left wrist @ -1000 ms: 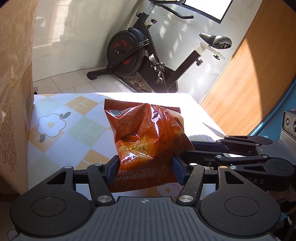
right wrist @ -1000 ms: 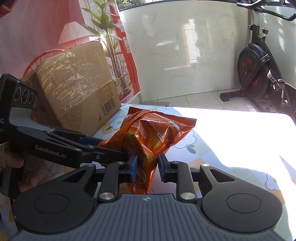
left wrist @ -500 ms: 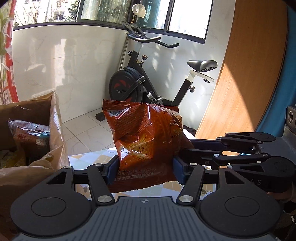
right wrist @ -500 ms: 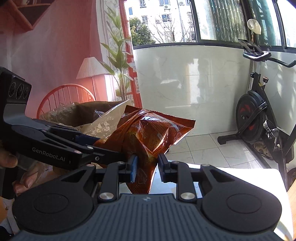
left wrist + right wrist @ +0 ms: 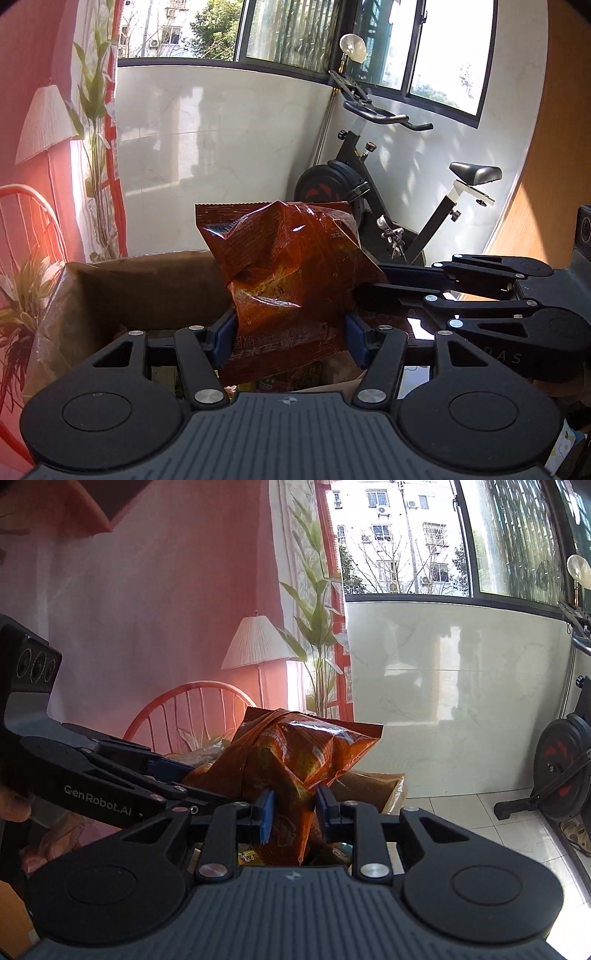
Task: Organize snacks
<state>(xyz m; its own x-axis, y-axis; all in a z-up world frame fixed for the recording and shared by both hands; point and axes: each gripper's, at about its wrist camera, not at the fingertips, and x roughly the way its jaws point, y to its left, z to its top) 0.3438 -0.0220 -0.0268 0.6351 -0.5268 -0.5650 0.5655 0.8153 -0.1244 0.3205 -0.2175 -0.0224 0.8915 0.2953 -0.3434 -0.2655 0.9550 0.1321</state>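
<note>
Orange snack bag (image 5: 284,273) held aloft above open cardboard box (image 5: 147,284), just over its near rim. Left gripper (image 5: 290,341) clamped across bag's width; right gripper (image 5: 293,814) pinching bag's side.

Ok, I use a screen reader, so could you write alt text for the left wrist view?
The left tool grips an orange snack bag above an open cardboard box; the right tool pinches the bag's far side. An exercise bike stands behind by the windows.

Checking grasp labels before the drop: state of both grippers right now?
Left gripper: closed on the orange snack bag, across its lower part.
Right gripper: closed on a pinched part of the same bag.
</note>
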